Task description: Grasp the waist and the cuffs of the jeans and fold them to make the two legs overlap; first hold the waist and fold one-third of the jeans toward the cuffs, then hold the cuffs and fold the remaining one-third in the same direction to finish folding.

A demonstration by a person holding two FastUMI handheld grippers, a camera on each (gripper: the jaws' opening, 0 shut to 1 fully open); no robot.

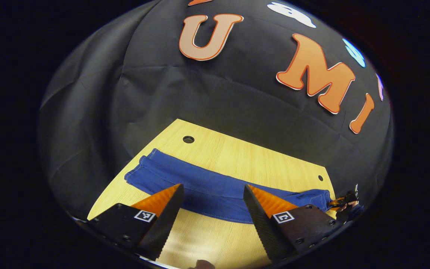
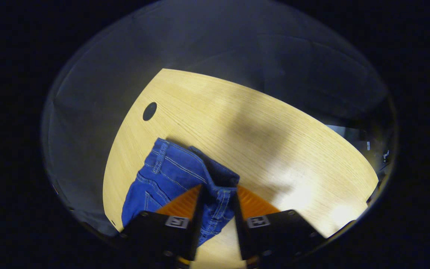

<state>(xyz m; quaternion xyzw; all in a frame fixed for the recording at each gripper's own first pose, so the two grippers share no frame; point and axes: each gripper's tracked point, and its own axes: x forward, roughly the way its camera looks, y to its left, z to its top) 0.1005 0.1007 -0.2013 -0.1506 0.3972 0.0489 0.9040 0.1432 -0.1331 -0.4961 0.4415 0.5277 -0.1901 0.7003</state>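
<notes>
Blue jeans (image 1: 215, 186) lie in a long narrow band across the wooden table (image 1: 237, 153), cuff end at the left (image 1: 142, 170). My left gripper (image 1: 213, 186) hovers open over the middle of the band, a finger on each side, nothing between them. At the band's far right end the other gripper (image 1: 343, 201) shows, small. In the right gripper view, my right gripper (image 2: 218, 188) is shut on a bunched fold of the jeans' waist (image 2: 217, 194). The waistband and stitched seat (image 2: 162, 172) spread to the left on the table (image 2: 256, 130).
The tabletop has round holes (image 1: 188, 139) (image 1: 320, 178) near its far edge, one also seen as a dark hole (image 2: 149, 111) beyond the waist. Black cloth walls close in behind the table. Bare wood lies to the right of the waist (image 2: 293, 168).
</notes>
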